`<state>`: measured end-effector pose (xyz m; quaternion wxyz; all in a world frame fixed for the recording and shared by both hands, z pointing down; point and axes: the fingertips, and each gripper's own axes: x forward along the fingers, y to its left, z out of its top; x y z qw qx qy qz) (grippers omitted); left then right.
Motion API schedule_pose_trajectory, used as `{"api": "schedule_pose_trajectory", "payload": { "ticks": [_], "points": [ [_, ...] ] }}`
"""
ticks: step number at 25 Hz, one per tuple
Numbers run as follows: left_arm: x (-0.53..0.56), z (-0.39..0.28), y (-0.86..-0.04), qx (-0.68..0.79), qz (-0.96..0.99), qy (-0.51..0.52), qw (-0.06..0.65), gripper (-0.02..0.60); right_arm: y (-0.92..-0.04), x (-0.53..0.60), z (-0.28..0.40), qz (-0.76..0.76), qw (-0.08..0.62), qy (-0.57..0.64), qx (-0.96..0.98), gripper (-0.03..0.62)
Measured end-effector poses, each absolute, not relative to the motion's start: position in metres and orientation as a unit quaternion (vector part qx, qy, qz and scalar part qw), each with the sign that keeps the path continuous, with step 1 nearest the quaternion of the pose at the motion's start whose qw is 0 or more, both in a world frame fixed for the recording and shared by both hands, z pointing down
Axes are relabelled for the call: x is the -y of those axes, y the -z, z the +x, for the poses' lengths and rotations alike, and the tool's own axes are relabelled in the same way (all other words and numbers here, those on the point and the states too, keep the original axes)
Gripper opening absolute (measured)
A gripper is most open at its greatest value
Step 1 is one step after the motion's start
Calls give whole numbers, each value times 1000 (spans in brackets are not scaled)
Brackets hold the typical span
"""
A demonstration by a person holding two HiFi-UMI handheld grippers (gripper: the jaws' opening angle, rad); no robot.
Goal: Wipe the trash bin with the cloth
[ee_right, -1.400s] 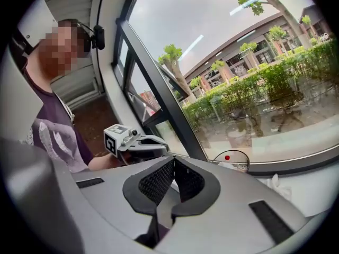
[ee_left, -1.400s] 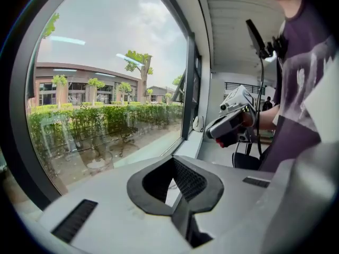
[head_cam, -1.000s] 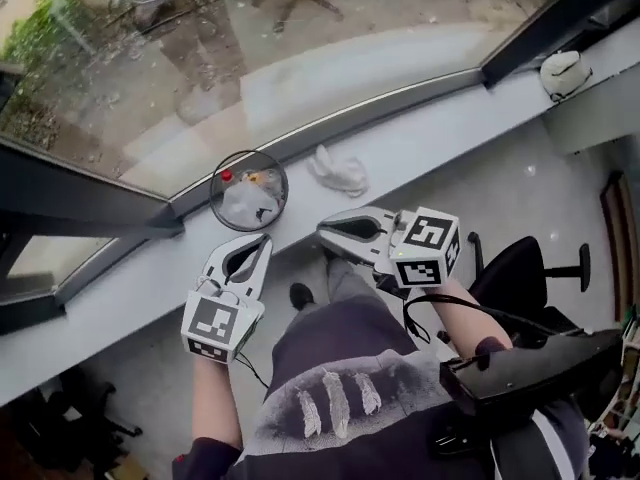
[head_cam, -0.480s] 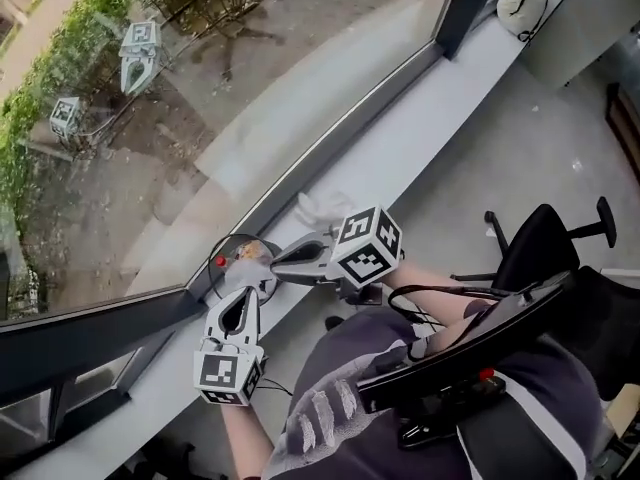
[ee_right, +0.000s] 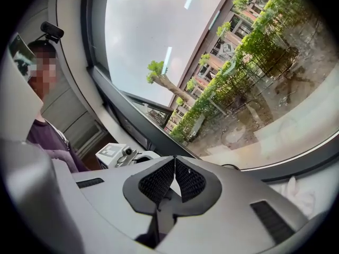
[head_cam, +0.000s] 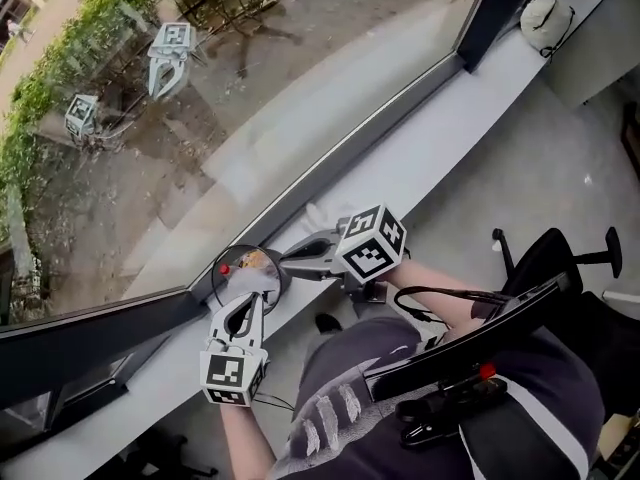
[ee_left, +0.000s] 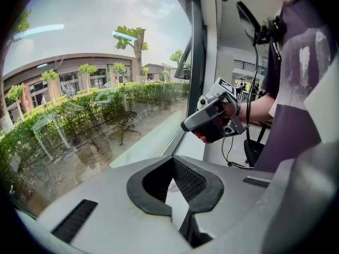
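Note:
A small round black trash bin (head_cam: 247, 269) with a white liner and scraps inside stands on the grey window sill (head_cam: 430, 143). Just right of it lies a crumpled white cloth (head_cam: 322, 213), partly hidden behind my right gripper; it also shows in the right gripper view as the cloth (ee_right: 300, 192). My left gripper (head_cam: 257, 294) is shut and empty, its tips at the bin's near rim. My right gripper (head_cam: 286, 259) is shut and empty, pointing left at the bin's right edge, above the cloth. Each gripper sees the other: right gripper (ee_left: 211, 119), left gripper (ee_right: 121, 154).
The large window glass (head_cam: 250, 88) rises right behind the sill and mirrors both grippers. A white rounded object (head_cam: 539, 14) sits at the sill's far end. A black office chair (head_cam: 555, 260) and a black tray-like board (head_cam: 470, 343) are at my right, close to my body.
The head view has swung and moved closer to the sill. Both grippers have closed in on the bin; the right one moved left over the cloth. Jaws stayed shut.

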<state>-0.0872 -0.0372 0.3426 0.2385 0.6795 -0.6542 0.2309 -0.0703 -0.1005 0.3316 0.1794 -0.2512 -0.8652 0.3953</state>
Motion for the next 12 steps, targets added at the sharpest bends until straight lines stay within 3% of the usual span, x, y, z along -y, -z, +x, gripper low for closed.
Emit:
{"api": "schedule_pose_trajectory", "payload": {
  "ticks": [7,12],
  "points": [
    [15,-90,-372,649,682,-232,245,-6,-355,85,-77,-242,216,-377,867,-9],
    [-2,-101,-404,639,690,-240,242,-6,-384,109,-72,-159,270,-266,912,-1]
  ]
}}
